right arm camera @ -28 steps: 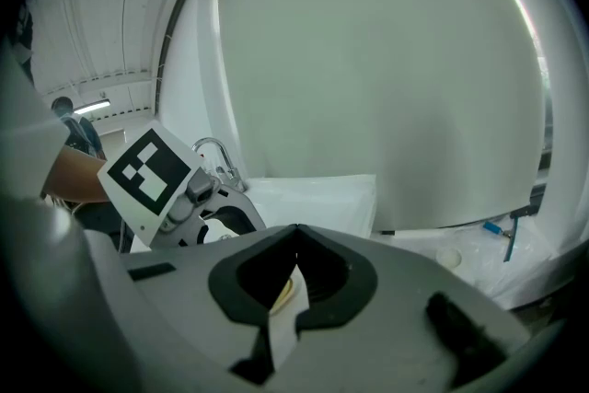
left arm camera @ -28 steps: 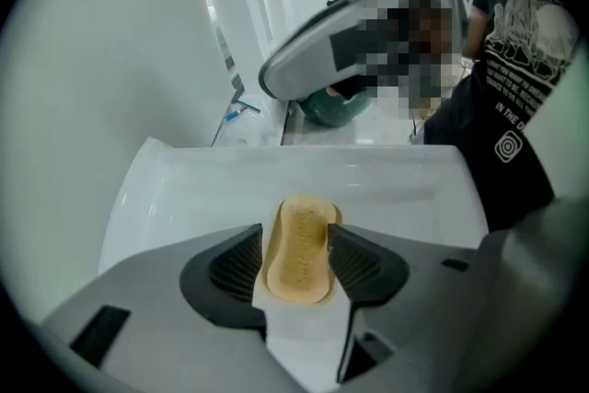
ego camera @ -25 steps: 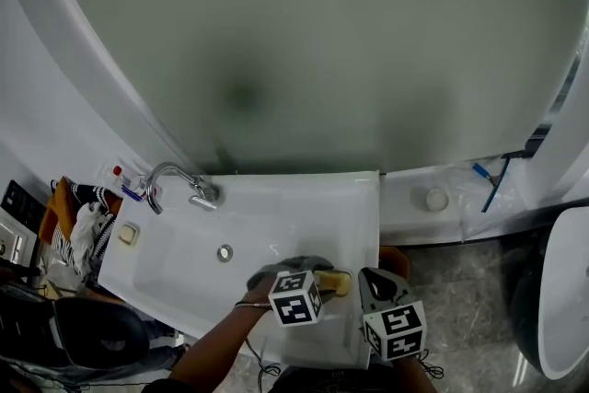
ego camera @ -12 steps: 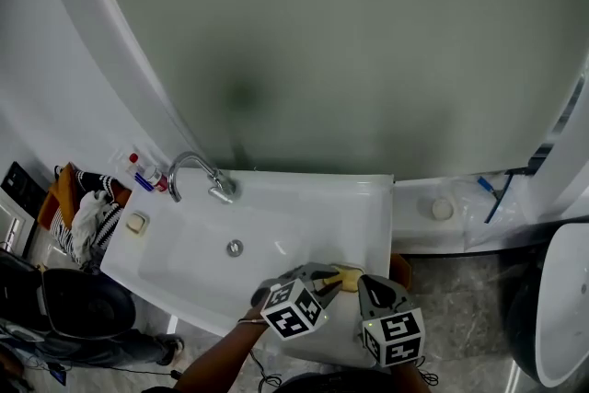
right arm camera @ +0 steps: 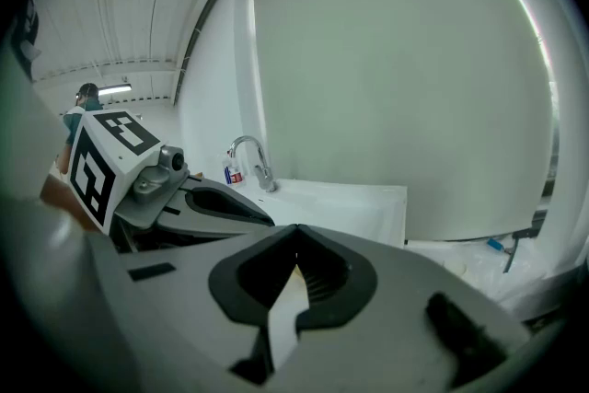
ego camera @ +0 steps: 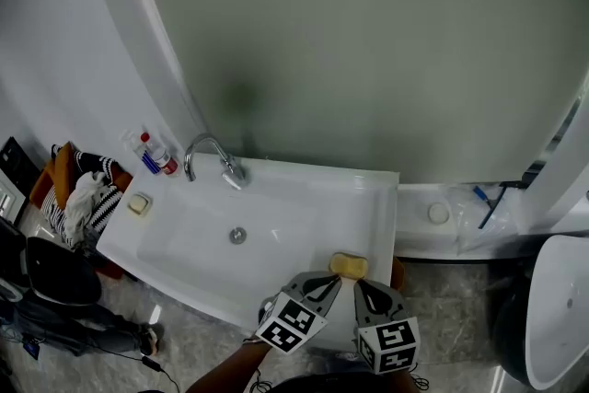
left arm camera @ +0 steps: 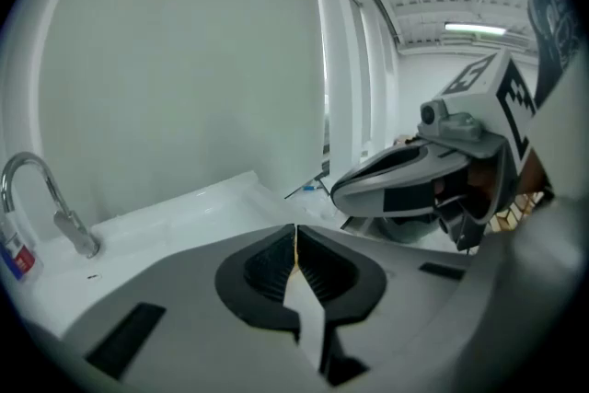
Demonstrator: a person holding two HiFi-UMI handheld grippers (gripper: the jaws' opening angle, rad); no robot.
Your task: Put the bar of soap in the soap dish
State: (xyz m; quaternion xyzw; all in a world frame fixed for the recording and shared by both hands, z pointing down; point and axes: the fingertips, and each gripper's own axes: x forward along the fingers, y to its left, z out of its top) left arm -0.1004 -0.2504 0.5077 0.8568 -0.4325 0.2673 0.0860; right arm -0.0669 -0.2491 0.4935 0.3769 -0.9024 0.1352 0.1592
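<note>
A yellow bar of soap (ego camera: pixel 349 266) lies on the white sink's (ego camera: pixel 276 198) flat right part, near the front edge; I cannot make out a dish under it. My left gripper (ego camera: pixel 324 283) hovers just in front of the soap, apart from it. Its jaws have just been closing with nothing between them, and in the left gripper view they (left arm camera: pixel 295 239) stand shut. My right gripper (ego camera: pixel 366 287) sits beside it to the right, also shut and empty (right arm camera: pixel 295 258). Each gripper shows in the other's view: the right one (left arm camera: pixel 386 189) and the left one (right arm camera: pixel 216 202).
A chrome faucet (ego camera: pixel 212 156) stands at the back of the sink, and the drain (ego camera: pixel 237 236) is in the basin. Small bottles (ego camera: pixel 155 156) and a small beige item (ego camera: pixel 138 203) sit at the left rim. A white ledge (ego camera: pixel 451 212) runs to the right.
My left gripper has pulled back from the yellow soap toward the sink's front edge, and its jaws have closed. The soap stays on the sink. The right gripper has also drawn back.
</note>
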